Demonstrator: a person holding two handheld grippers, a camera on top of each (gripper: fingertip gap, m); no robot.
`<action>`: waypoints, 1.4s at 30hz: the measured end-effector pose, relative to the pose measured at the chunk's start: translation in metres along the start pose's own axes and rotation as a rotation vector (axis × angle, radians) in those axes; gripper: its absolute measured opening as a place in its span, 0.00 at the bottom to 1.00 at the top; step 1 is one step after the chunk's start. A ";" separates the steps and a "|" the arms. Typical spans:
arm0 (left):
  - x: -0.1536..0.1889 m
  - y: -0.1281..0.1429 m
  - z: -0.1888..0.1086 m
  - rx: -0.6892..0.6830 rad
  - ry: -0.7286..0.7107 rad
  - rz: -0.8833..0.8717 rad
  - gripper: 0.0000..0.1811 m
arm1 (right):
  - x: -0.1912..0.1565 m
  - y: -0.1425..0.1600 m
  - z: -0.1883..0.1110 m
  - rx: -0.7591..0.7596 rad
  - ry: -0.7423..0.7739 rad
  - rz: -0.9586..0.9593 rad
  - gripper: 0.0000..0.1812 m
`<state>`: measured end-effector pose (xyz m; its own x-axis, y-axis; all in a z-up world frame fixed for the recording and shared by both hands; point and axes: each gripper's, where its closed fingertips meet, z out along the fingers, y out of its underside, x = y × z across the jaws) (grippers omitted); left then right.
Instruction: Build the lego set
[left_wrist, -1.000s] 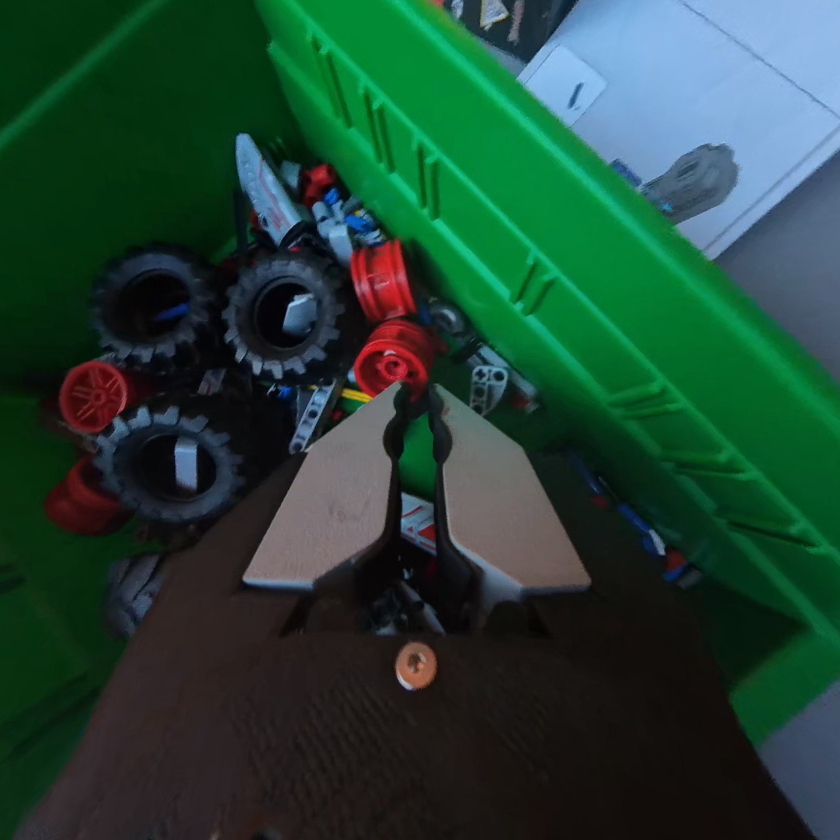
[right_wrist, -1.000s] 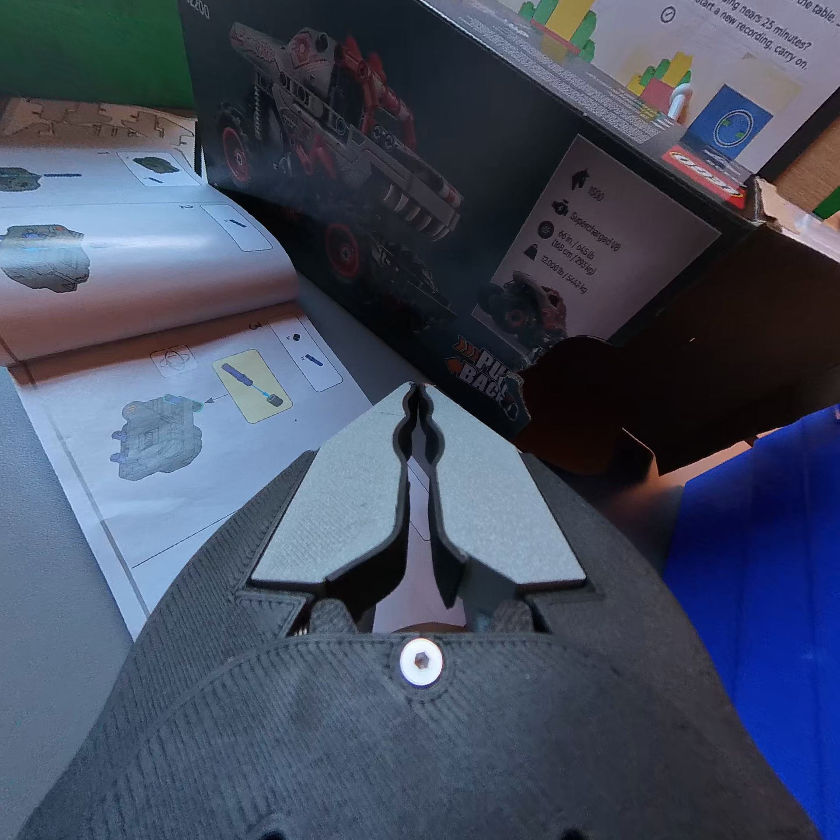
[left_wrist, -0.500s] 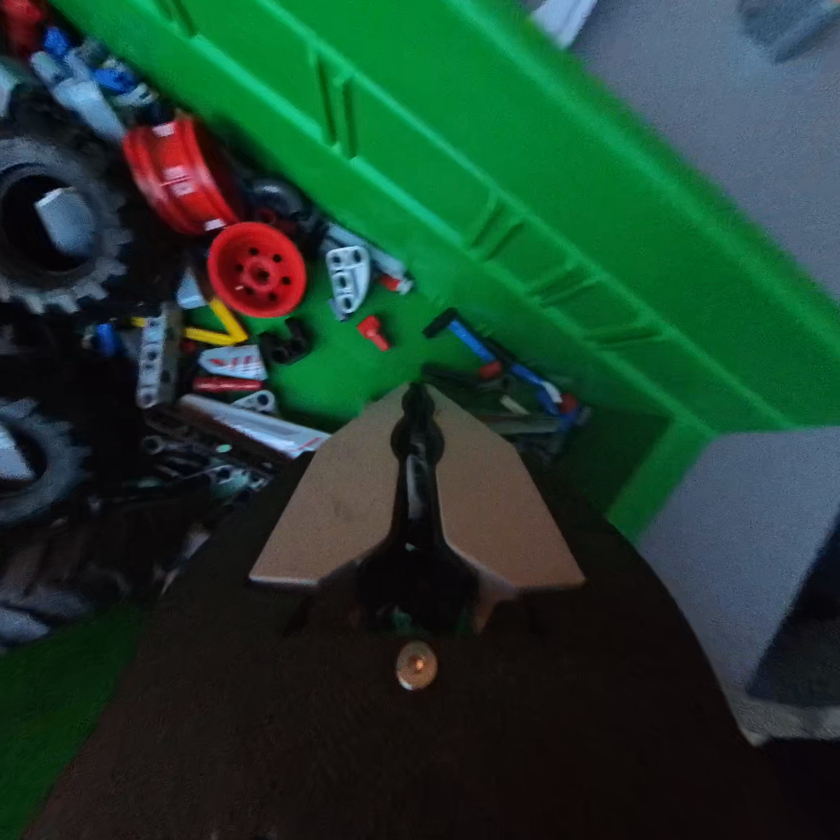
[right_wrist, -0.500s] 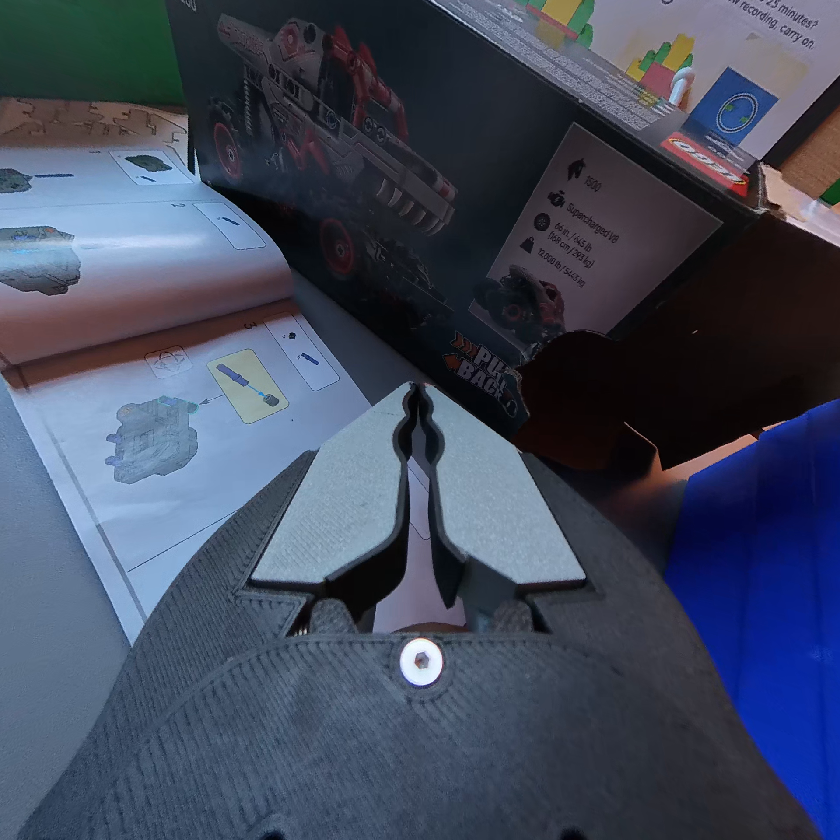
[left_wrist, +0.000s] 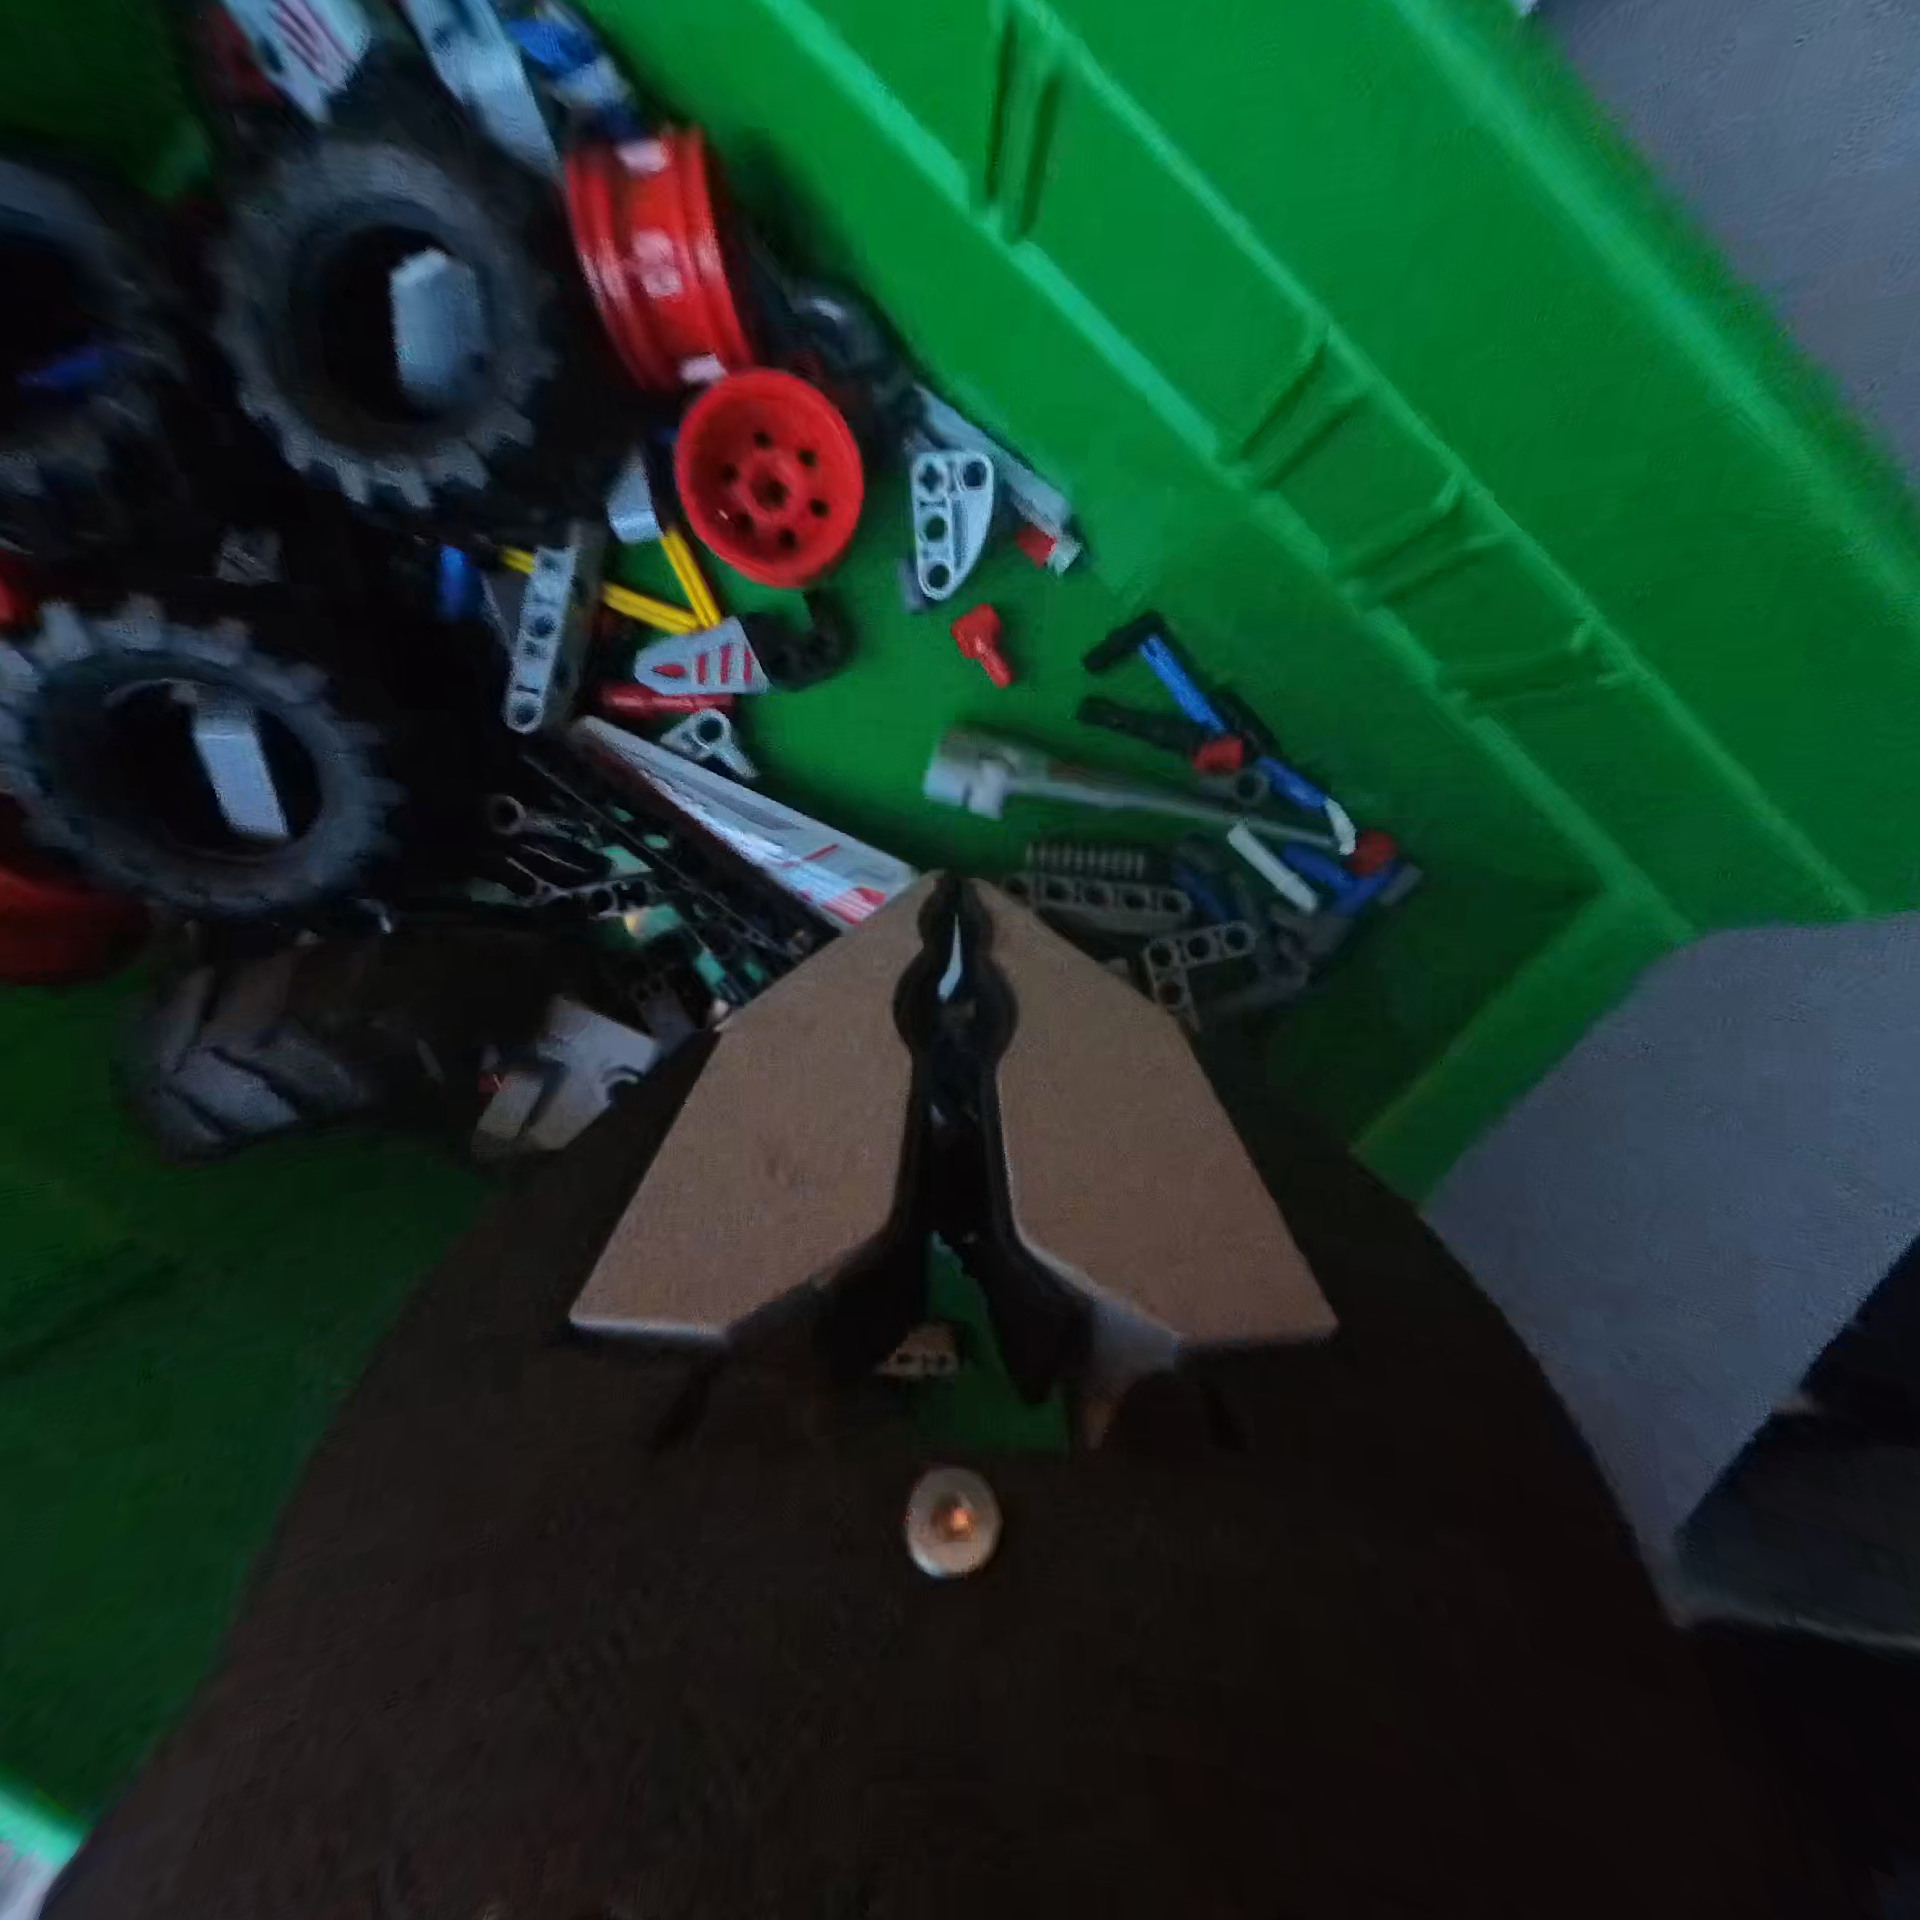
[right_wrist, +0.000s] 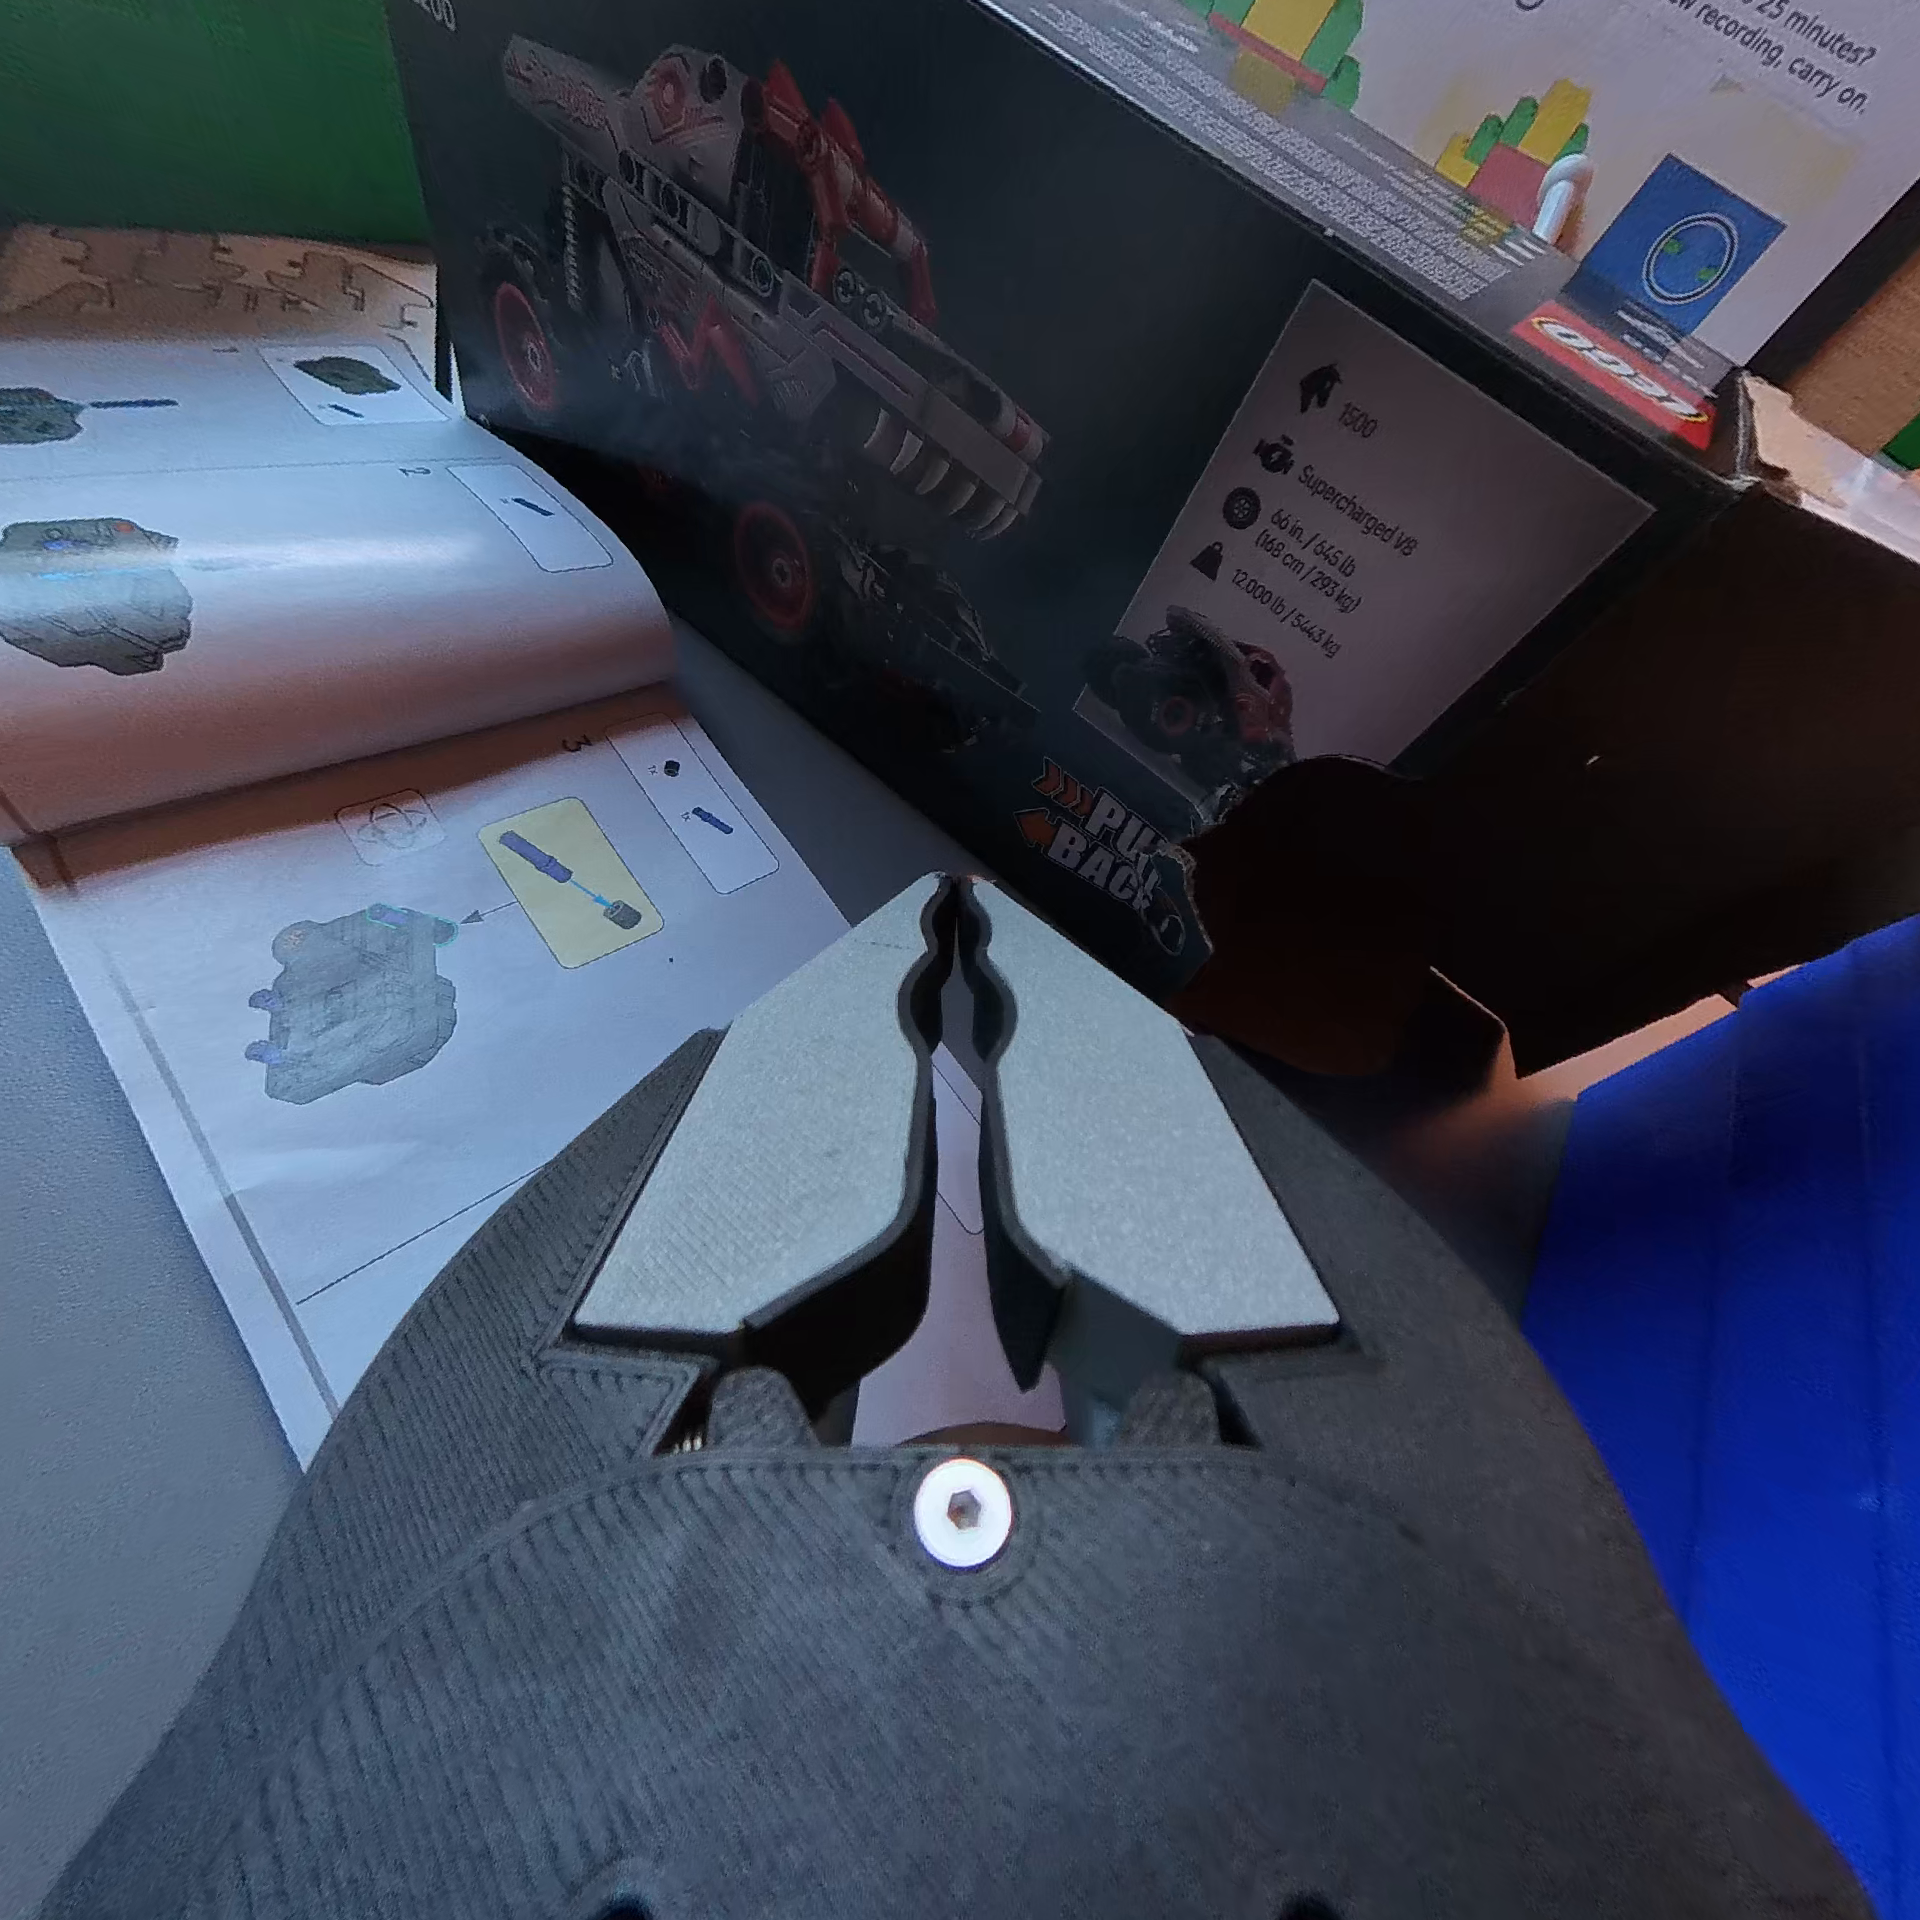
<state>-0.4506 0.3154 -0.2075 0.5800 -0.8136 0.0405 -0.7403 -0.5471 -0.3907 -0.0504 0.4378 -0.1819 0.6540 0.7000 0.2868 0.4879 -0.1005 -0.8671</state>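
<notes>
I have the left gripper (left_wrist: 954, 902) hanging over the green plastic bin (left_wrist: 1226, 312), which fills most of the left wrist view and is my landmark. Its fingertips are drawn together with only a hairline between them, and I see nothing clamped there. The tips sit above the bin floor near the bin's near corner.

Inside the bin, the biggest loose parts are two black knobby tyres: one (left_wrist: 390, 312) toward the far wall, one (left_wrist: 208, 769) nearer the left side. A red wheel rim (left_wrist: 655, 260) stands on edge just beside the far tyre, and a red wheel hub (left_wrist: 769, 478) lies face-up on the bin floor below it. A long white panel with red markings (left_wrist: 748, 831) lies just ahead of my fingertips. Against the bin's right wall lie a light grey beam (left_wrist: 1039, 784), a blue axle (left_wrist: 1179, 681) and a pile of dark grey liftarms (left_wrist: 1143, 904). A small red pin (left_wrist: 982, 644) lies alone on the bin floor between the hub and the axle.

My right gripper (right_wrist: 956, 894) is outside the bin, tips pressed together and empty, poised over the open instruction booklet (right_wrist: 343, 935) on the grey table (right_wrist: 94, 1299). The dark set box (right_wrist: 1039, 364) stands just behind the booklet. Something blue (right_wrist: 1745, 1299) shows at the right edge.
</notes>
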 end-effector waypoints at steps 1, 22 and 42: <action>0.006 0.005 0.004 -0.041 0.016 0.026 0.00 | 0.000 0.000 0.000 0.000 0.000 -0.002 0.00; -0.039 0.011 0.009 -0.070 -0.202 -0.126 0.00 | -0.003 0.000 0.000 0.001 -0.011 -0.014 0.00; -0.068 -0.061 -0.067 0.577 -0.353 -0.258 0.00 | -0.004 -0.001 0.000 0.003 -0.020 -0.020 0.00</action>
<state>-0.4679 0.3913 -0.1245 0.8596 -0.5070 -0.0641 -0.3236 -0.4430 -0.8361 -0.0537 0.4350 -0.1828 0.6321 0.7161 0.2961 0.4993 -0.0842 -0.8623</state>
